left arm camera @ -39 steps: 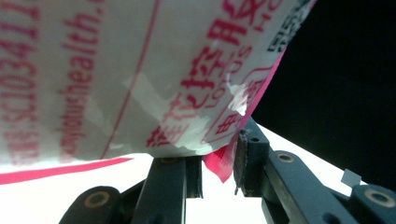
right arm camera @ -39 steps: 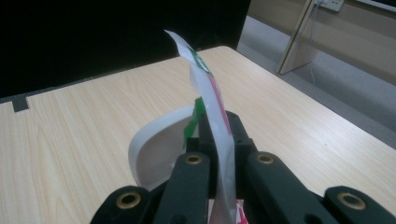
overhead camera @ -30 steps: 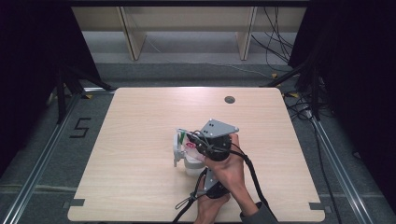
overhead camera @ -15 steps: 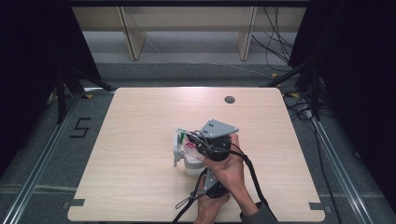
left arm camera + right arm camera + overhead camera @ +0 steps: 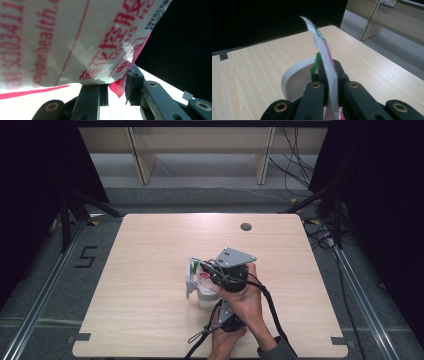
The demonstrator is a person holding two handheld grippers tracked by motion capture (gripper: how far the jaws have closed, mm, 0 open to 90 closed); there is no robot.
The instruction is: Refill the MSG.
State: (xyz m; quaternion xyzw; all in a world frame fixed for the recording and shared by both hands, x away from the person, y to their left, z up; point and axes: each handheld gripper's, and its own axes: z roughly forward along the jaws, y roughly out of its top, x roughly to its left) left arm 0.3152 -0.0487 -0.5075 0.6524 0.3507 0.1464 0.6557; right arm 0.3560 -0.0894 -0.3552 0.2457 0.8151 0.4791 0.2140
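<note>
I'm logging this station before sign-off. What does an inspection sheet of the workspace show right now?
Surface: light wooden table, with a round grommet hole.
Job's things: white plastic packet with red print, beside a white bowl-like container.
Clutter: nothing seen.
Tongs: right tongs shut on the packet's edge; left tongs at its red corner, grip unclear.
Cables: black cable trailing from the tongs.
Surroundings: grey floor, wooden shelf legs, black curtains.

Light wooden table (image 5: 150, 270) on grey floor (image 5: 200, 200), dark surroundings.

Lab: black curtains (image 5: 35, 165), floor rails (image 5: 42, 292)
</note>
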